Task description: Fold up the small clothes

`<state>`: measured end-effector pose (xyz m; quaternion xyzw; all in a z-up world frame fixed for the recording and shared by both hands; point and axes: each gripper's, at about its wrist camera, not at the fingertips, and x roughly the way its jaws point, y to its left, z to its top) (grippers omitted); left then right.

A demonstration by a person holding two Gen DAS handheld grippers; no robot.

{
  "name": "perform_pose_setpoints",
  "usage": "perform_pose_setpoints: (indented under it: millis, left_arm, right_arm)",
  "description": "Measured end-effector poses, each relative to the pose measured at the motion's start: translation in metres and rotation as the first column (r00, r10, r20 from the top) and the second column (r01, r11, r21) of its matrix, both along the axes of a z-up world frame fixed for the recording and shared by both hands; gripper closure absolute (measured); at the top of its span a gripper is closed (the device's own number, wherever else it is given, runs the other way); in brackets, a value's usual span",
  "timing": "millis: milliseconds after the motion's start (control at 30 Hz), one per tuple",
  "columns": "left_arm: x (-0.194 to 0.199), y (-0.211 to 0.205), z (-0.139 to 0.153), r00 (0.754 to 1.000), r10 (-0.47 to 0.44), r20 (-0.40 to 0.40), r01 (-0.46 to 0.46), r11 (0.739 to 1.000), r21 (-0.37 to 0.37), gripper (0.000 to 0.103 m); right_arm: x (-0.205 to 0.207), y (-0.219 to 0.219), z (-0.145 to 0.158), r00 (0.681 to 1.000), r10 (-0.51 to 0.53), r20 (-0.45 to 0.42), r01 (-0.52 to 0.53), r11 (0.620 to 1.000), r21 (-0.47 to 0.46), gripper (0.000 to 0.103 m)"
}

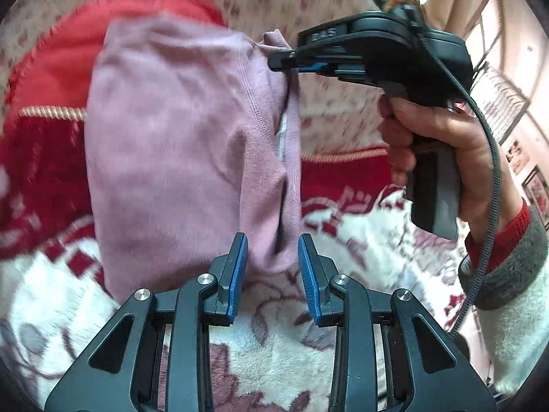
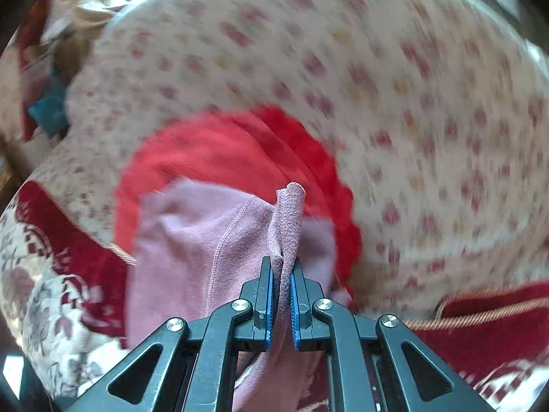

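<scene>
The right gripper [image 1: 286,61], marked "DAS", pinches the pink garment [image 1: 178,144] at upper center; the left gripper [image 1: 272,267] gapes empty below it.

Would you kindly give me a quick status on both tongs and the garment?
Right tongs shut on pink garment, lifting its top edge. Left tongs open, garment's lower edge between fingers, not pinched. Red cloth lies behind; nothing blocking.
</scene>
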<state>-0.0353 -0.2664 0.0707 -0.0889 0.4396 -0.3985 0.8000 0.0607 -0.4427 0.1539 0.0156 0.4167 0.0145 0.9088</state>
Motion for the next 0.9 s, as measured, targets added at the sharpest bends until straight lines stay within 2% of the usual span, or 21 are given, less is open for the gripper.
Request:
perform_pose_setpoints:
  millis: [133,167,233,267,300,367,467,567,600,633,667,700,800,900]
  left_arm:
    - [-0.007,0.012,0.01,1.0,0.02,-0.009,-0.02,0.999,0.044,0.074]
    - [-0.009,0.018,0.016,1.0,0.024,0.001,-0.024,0.999,0.039,0.071]
    - [-0.009,0.037,0.029,0.998,0.048,0.039,-0.049,0.998,0.032,0.059]
    - [-0.007,0.048,0.035,0.995,0.08,0.068,-0.082,0.996,0.038,0.049]
    - [-0.003,0.053,0.038,0.992,0.098,0.084,-0.102,0.994,0.046,0.047]
    - [0.007,0.062,0.038,0.984,0.134,0.115,-0.143,0.987,0.073,0.047]
    - [0.016,0.062,0.024,0.981,0.166,0.095,-0.176,0.978,0.109,0.047]
    - [0.023,0.055,0.005,0.984,0.159,0.08,-0.17,0.971,0.168,0.047]
    - [0.024,0.049,-0.003,0.984,0.157,0.079,-0.17,0.965,0.199,0.047]
    - [0.025,0.043,-0.011,0.986,0.153,0.072,-0.166,0.958,0.235,0.047]
    - [0.027,0.04,-0.017,0.987,0.151,0.062,-0.162,0.953,0.257,0.047]
    - [0.028,0.039,-0.022,0.987,0.155,0.05,-0.162,0.948,0.273,0.047]
    - [0.026,0.04,-0.025,0.984,0.168,0.053,-0.176,0.944,0.279,0.047]
    - [0.024,0.044,-0.026,0.983,0.178,0.054,-0.186,0.943,0.277,0.047]
  right_arm:
    - [0.018,-0.026,-0.046,0.996,-0.065,-0.066,0.07,0.994,0.078,0.096]
    - [0.018,-0.031,-0.047,0.995,-0.078,-0.069,0.085,0.99,0.112,0.095]
    - [0.009,-0.039,-0.04,0.994,-0.105,-0.043,0.111,0.976,0.185,0.089]
    - [0.001,-0.042,-0.034,0.993,-0.114,-0.023,0.117,0.973,0.197,0.089]
    - [-0.009,-0.042,-0.027,0.994,-0.11,-0.008,0.109,0.973,0.203,0.089]
    - [-0.03,-0.039,-0.017,0.997,-0.082,0.014,0.076,0.968,0.238,0.089]
    - [-0.059,-0.019,-0.02,1.0,0.01,0.025,-0.017,0.952,0.307,0.089]
    - [-0.068,0.008,-0.045,0.994,0.103,-0.027,-0.092,0.956,0.279,0.089]
    - [-0.068,0.014,-0.059,0.993,0.103,-0.056,-0.088,0.969,0.231,0.089]
    - [-0.065,0.017,-0.074,0.993,0.068,-0.093,-0.055,0.989,0.14,0.089]
    - [-0.063,0.014,-0.083,0.993,0.04,-0.107,-0.029,0.995,0.097,0.089]
    - [-0.061,0.009,-0.09,0.993,0.016,-0.114,-0.005,0.995,0.102,0.089]
    - [-0.071,-0.002,-0.082,0.995,0.0,-0.103,0.025,0.972,0.235,0.089]
    - [-0.087,-0.002,-0.071,0.997,0.009,-0.071,0.011,0.964,0.266,0.086]
